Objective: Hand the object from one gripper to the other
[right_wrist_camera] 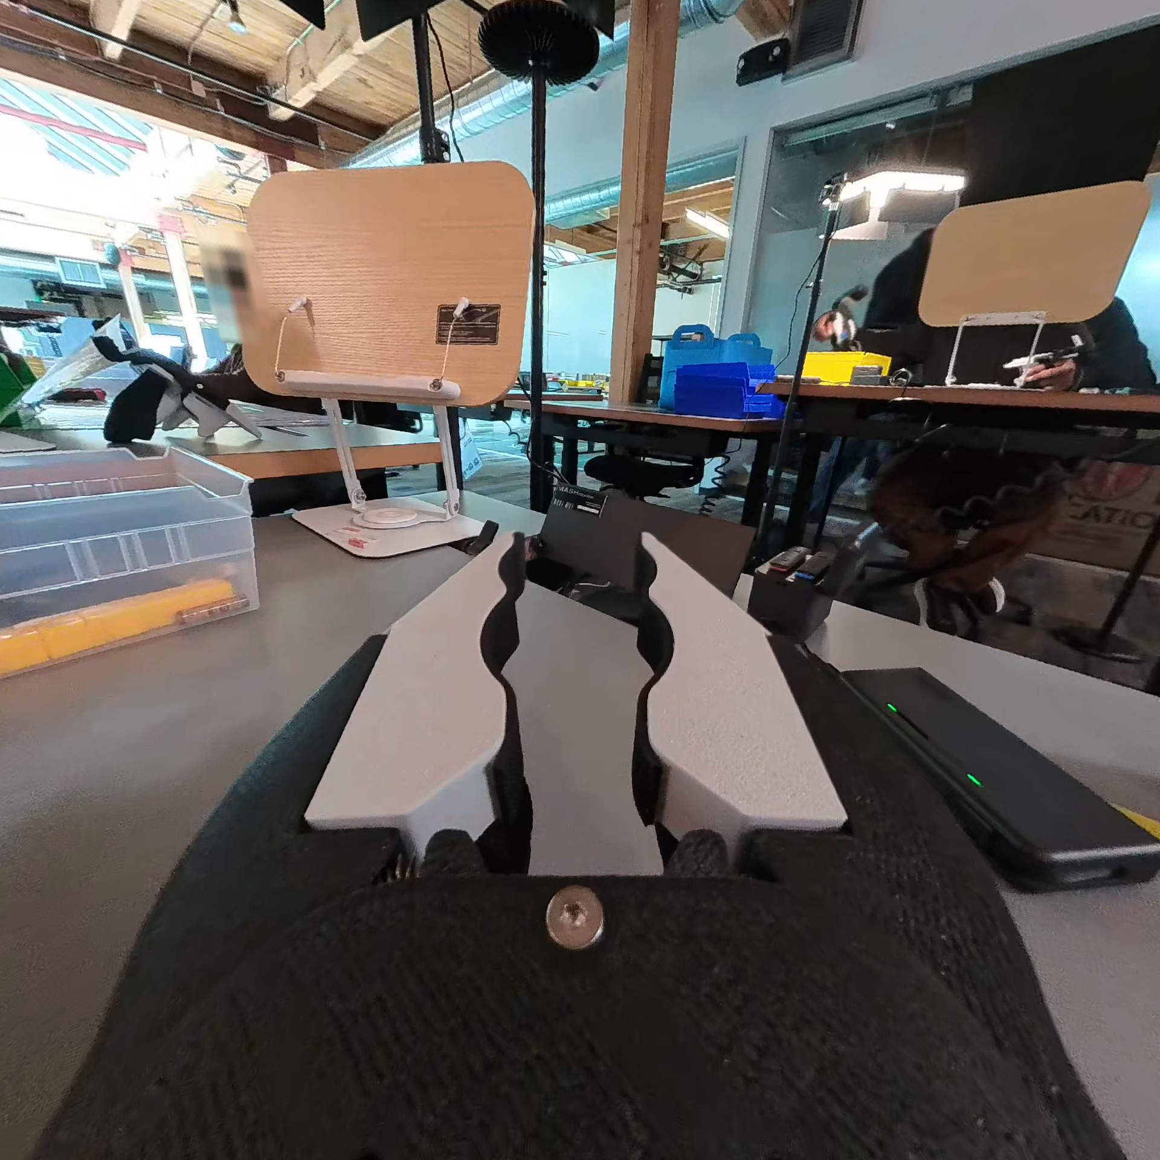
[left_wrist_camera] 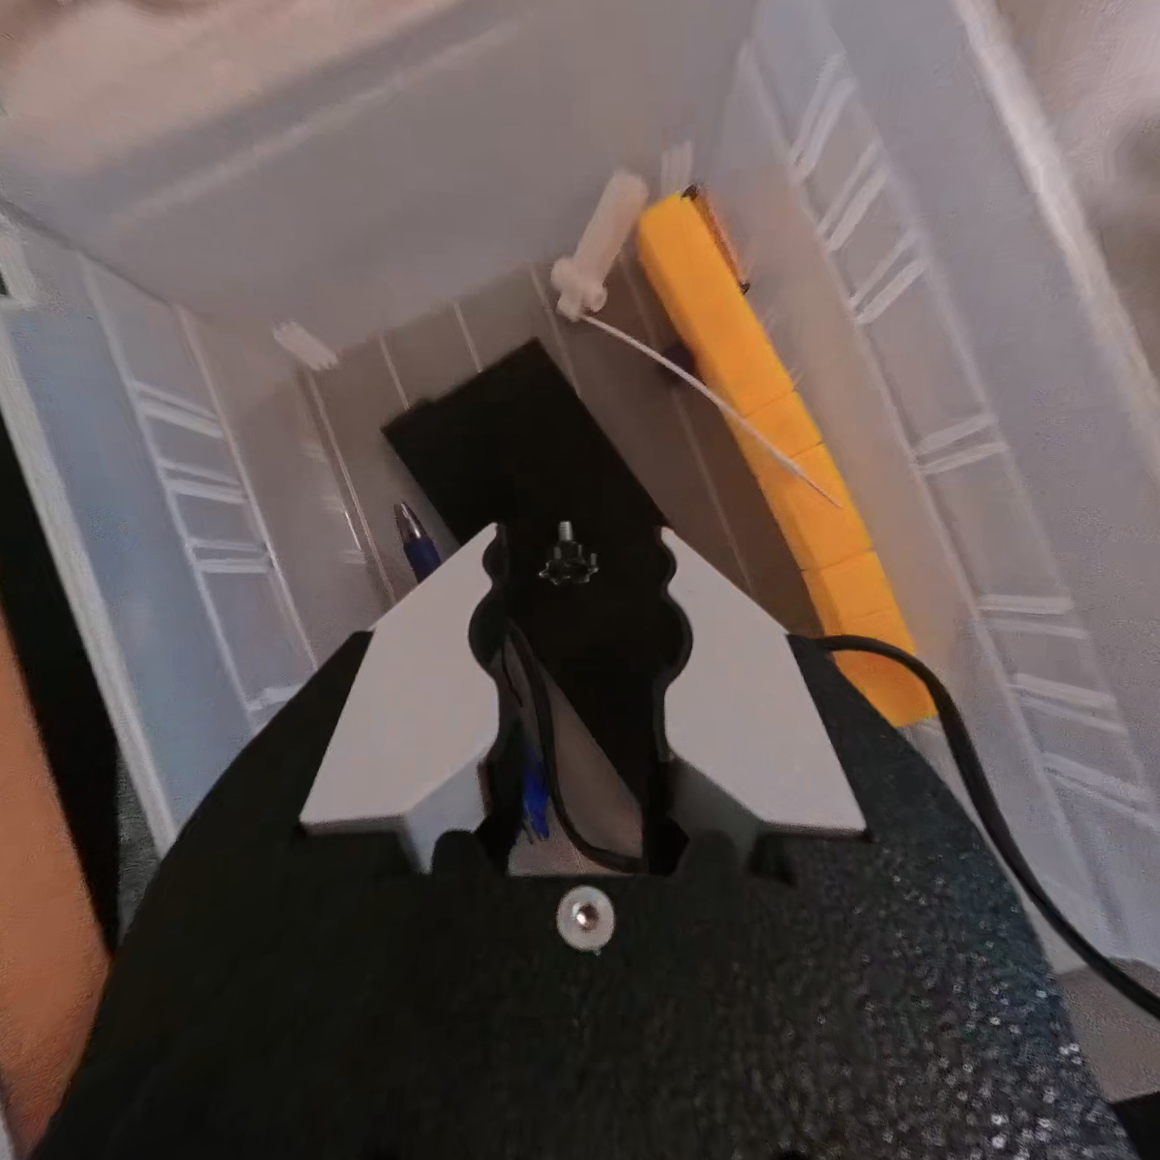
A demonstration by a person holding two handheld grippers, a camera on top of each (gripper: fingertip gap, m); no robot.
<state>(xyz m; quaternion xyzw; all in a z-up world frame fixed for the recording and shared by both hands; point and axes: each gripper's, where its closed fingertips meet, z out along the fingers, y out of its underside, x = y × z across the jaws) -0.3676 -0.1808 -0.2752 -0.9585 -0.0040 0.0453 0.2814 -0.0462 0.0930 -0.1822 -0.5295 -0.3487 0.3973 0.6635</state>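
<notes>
In the left wrist view I look down into a clear plastic bin (left_wrist_camera: 941,376). My left gripper (left_wrist_camera: 577,533) is open and empty, with its fingers reaching into the bin. Between its fingertips a small black thumb screw (left_wrist_camera: 568,565) lies on a black flat box (left_wrist_camera: 502,439), and the fingers do not touch it. A long yellow segmented bar (left_wrist_camera: 784,452), a white zip tie (left_wrist_camera: 690,383) and a blue pen (left_wrist_camera: 417,540) lie beside the box. My right gripper (right_wrist_camera: 582,541) is open and empty, low over the grey table (right_wrist_camera: 188,722).
In the right wrist view the clear bin (right_wrist_camera: 125,533) stands at the left with the yellow bar (right_wrist_camera: 113,618) inside. A wooden book stand (right_wrist_camera: 389,282) stands behind, a black power bank (right_wrist_camera: 1004,772) lies at the right, and a black charger box (right_wrist_camera: 797,590) sits ahead. A cable (left_wrist_camera: 979,784) trails from my left gripper. The left gripper's tips are roughly 45 centimeters from the right gripper's. The right gripper is farther from the blue pen (left_wrist_camera: 417,540), some 50 centimeters, than the left, some 5 centimeters.
</notes>
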